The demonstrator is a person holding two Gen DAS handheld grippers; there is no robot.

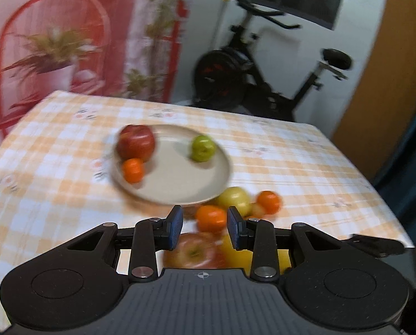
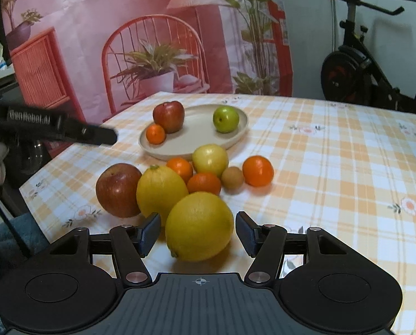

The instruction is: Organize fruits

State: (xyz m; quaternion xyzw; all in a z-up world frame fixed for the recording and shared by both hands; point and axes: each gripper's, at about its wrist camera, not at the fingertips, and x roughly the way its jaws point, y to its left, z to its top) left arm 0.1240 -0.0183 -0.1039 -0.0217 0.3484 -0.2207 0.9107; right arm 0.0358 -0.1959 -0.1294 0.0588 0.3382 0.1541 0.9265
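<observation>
A beige plate [image 2: 191, 142] holds a red apple [image 2: 169, 115], a green apple [image 2: 226, 118] and a small orange [image 2: 155, 133]. The plate also shows in the left wrist view [image 1: 180, 187]. In front of it lie loose fruits: a red apple [image 2: 118, 189], two lemons [image 2: 160, 189] [image 2: 199, 226], a yellow apple [image 2: 210, 159], three small oranges [image 2: 257, 170] and a kiwi [image 2: 232, 177]. My right gripper [image 2: 198, 233] is open, its jaws on either side of the near lemon. My left gripper [image 1: 205, 227] is open and empty, above a loose orange [image 1: 210, 217] and the red apple [image 1: 192, 252].
The table wears an orange checked cloth [image 2: 333, 173]. A pink printed backdrop [image 2: 124, 42] hangs behind it. An exercise bike [image 2: 361, 67] stands at the right rear. The left gripper's body [image 2: 54, 125] reaches in from the left in the right wrist view.
</observation>
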